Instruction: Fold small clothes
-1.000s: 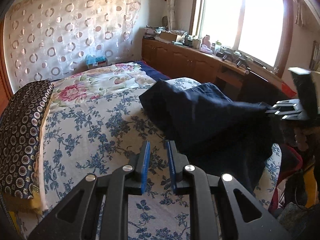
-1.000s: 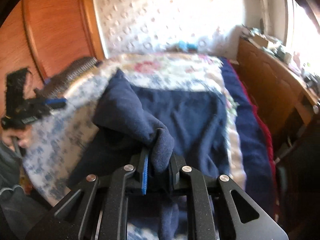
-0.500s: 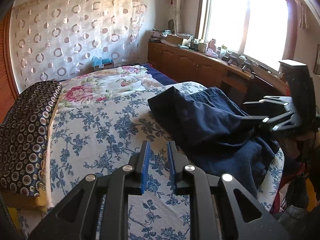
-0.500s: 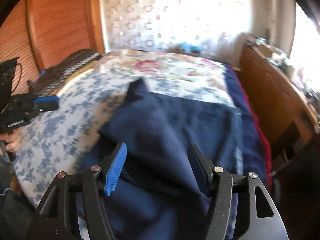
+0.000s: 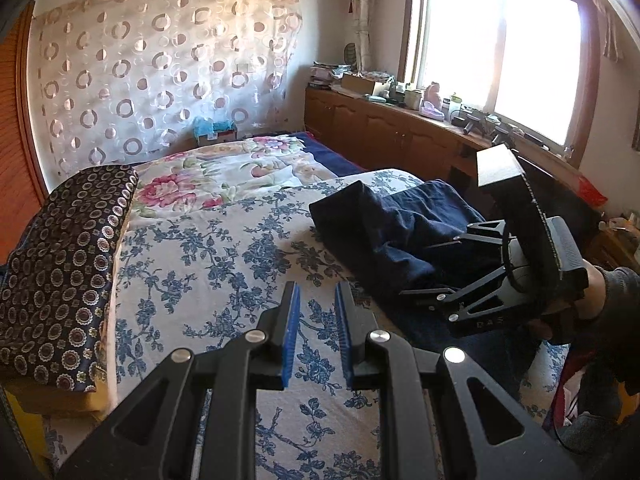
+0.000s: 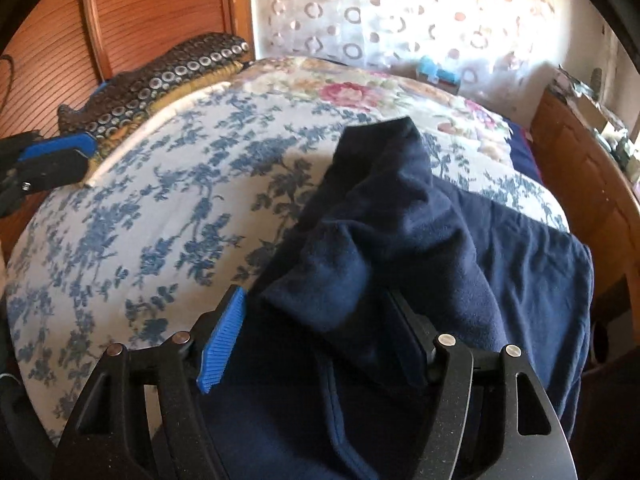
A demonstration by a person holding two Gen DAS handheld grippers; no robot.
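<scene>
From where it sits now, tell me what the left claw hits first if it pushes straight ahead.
Most likely the bedspread: the left claw tilts down over bare blue-floral fabric, nothing between its tips. The navy garment lies off to its right, probably outside that line, though depth is unclear.

You are standing in a lived-in home bedroom. A wide bed spread with a white quilt printed in blue flowers (image 5: pixel 224 264) fills the room. At the bed's far end lies a cream sheet with pink roses (image 5: pixel 224 176), and along its left edge a dark cushion dotted with small rings (image 5: pixel 64 264). Behind the bed hangs a sheer white curtain patterned with circles (image 5: pixel 160 68). To the bed's right runs a low brown wooden cabinet (image 5: pixel 384 132), cluttered on top, under a bright sunlit window (image 5: pixel 500 52). A slatted reddish wooden door (image 6: pixel 152 8) stands beyond the cushion.
</scene>
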